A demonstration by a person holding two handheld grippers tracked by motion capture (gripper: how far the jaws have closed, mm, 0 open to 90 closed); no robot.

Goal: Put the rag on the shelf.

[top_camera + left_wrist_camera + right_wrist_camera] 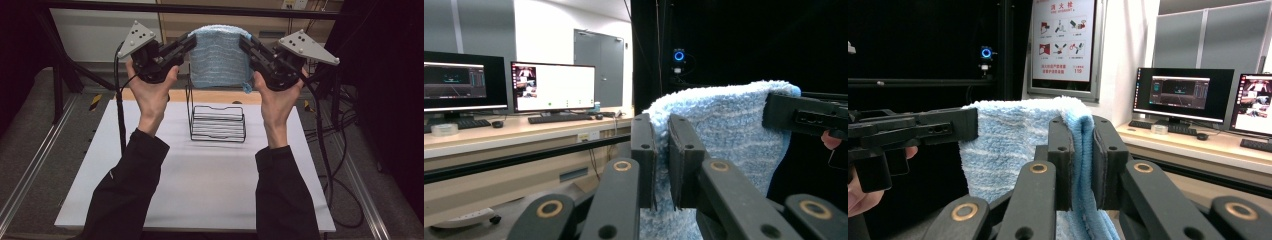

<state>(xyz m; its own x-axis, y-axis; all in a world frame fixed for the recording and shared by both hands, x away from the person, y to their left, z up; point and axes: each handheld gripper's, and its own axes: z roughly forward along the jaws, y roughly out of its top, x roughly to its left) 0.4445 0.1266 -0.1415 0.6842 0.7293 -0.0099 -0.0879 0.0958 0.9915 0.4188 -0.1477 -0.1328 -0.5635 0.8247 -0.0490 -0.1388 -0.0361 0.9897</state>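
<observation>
A light blue towel (218, 56) hangs folded between the two grippers, held up high over the far side of the table. My left gripper (191, 42) is shut on the towel's upper left corner (662, 150). My right gripper (246, 43) is shut on its upper right corner (1081, 150). The towel's lower edge dangles just above the black wire rack (217, 122), which stands on the white table top (200, 175). In the left gripper view the other gripper's black jaw clamps the towel's far corner; in the right gripper view the towel (1013, 145) spans across to the left gripper.
A dark frame bar (190, 9) runs across above the towel. Cables (330, 165) trail down the table's right side. Desks with lit monitors (553, 86) stand beyond the work area. A poster (1063, 40) hangs on the wall.
</observation>
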